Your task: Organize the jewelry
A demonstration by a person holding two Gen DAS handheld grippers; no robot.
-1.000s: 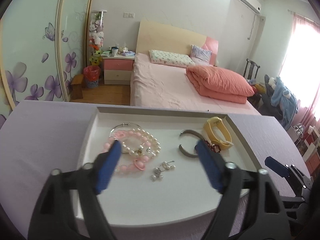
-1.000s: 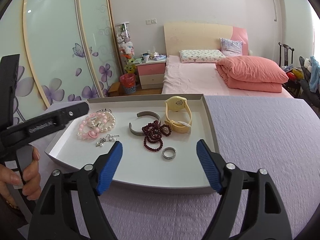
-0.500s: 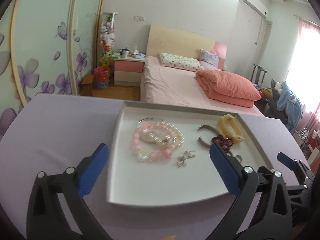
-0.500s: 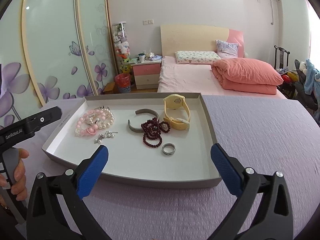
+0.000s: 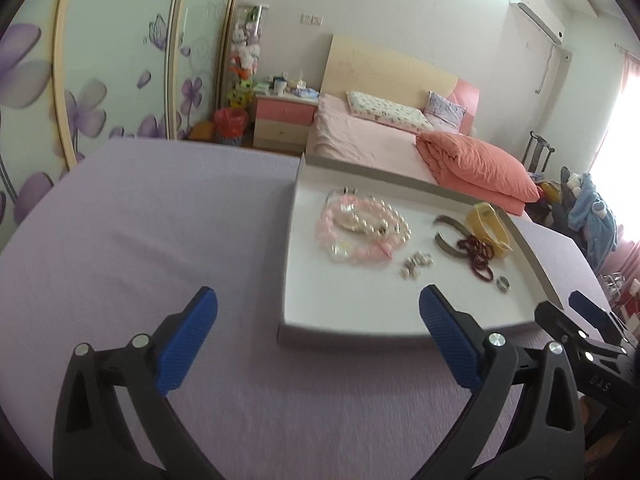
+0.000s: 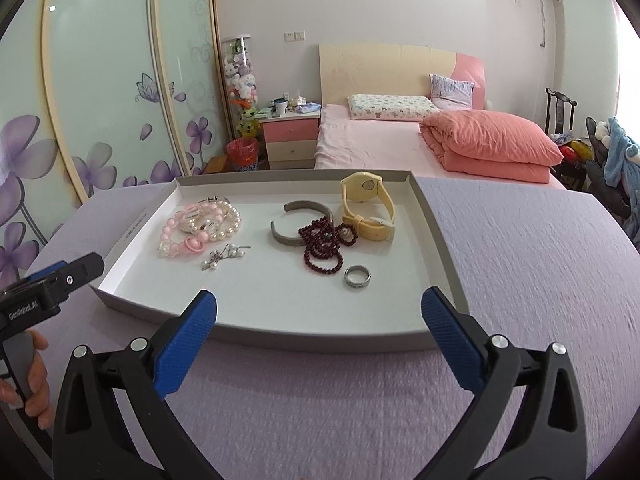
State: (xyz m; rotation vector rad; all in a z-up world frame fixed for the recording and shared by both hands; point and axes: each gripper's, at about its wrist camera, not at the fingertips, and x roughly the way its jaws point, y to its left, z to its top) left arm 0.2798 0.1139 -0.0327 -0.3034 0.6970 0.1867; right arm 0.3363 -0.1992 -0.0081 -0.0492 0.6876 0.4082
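Observation:
A shallow white tray (image 6: 280,332) lies on a lilac cloth and holds jewelry: pink and pearl bead bracelets (image 6: 202,224), pearl earrings (image 6: 224,258), a grey metal cuff (image 6: 298,226), dark red beads (image 6: 324,246), a silver ring (image 6: 357,277) and a yellow watch (image 6: 366,210). My right gripper (image 6: 320,336) stands open at the tray's near edge, empty. My left gripper (image 5: 316,334) is open and empty over the cloth at the tray's (image 5: 340,330) near left corner. The same bracelets (image 5: 362,228) and ring (image 5: 504,283) show in the left wrist view.
The lilac cloth (image 5: 140,240) spreads wide left of the tray and to its right (image 6: 540,260). A person's hand (image 6: 28,384) holds the left gripper's handle at the lower left. Beyond the table are a pink bed (image 6: 400,140) and sliding wardrobe doors.
Both grippers have opened wider. The left gripper has slid off the tray to the left and now hangs over the cloth. The right gripper has drawn back a little from the tray.

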